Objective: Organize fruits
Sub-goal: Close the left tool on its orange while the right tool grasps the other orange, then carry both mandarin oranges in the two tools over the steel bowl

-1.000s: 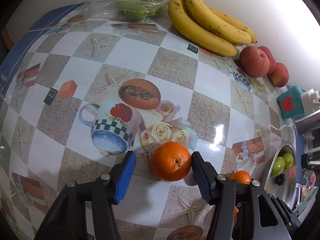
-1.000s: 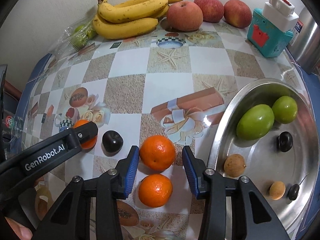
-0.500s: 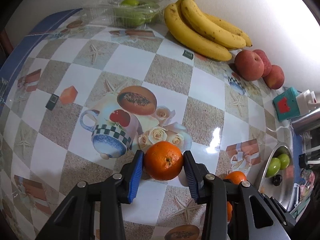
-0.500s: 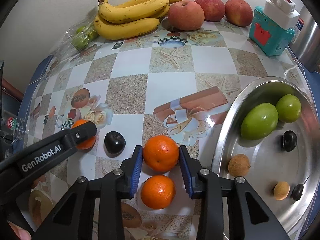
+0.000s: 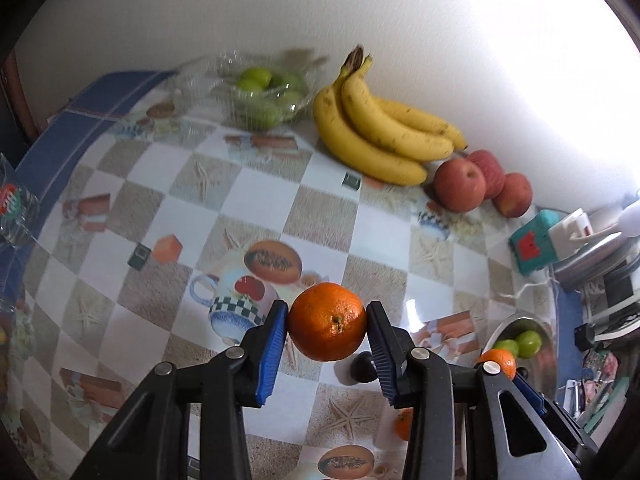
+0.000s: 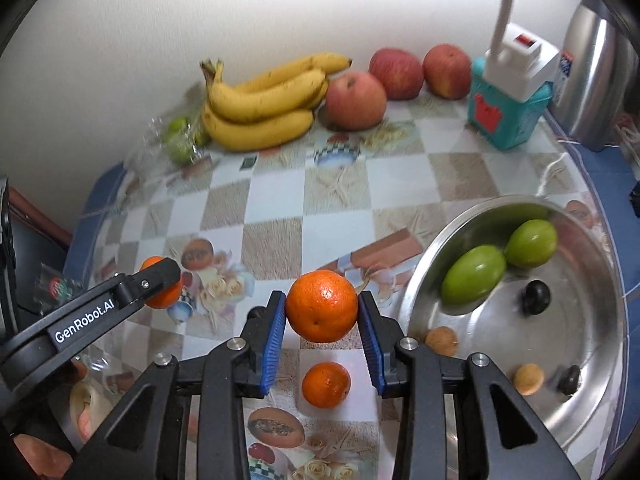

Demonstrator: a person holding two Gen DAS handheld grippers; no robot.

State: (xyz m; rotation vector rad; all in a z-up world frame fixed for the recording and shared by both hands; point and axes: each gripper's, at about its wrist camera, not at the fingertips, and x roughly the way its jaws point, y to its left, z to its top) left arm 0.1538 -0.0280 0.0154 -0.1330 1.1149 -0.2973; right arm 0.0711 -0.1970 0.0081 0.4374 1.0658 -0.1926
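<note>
From our left gripper (image 5: 327,322) we see blue pads squeezing a round orange (image 5: 327,321) held above the checkered tablecloth (image 5: 256,184), and green fruit in a blurry clear box (image 5: 256,94). From our right gripper (image 6: 322,306) we see it pinching another orange (image 6: 321,306), and only here the whole shiny metal bowl (image 6: 592,360). One small orange (image 6: 326,384) lies below on the cloth.

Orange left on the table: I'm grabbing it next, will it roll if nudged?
Probably: the orange is round and rests free on the smooth, glossy cloth. Its peel looks dimpled, so pads should hold it. It seems firm, not fragile.
</note>
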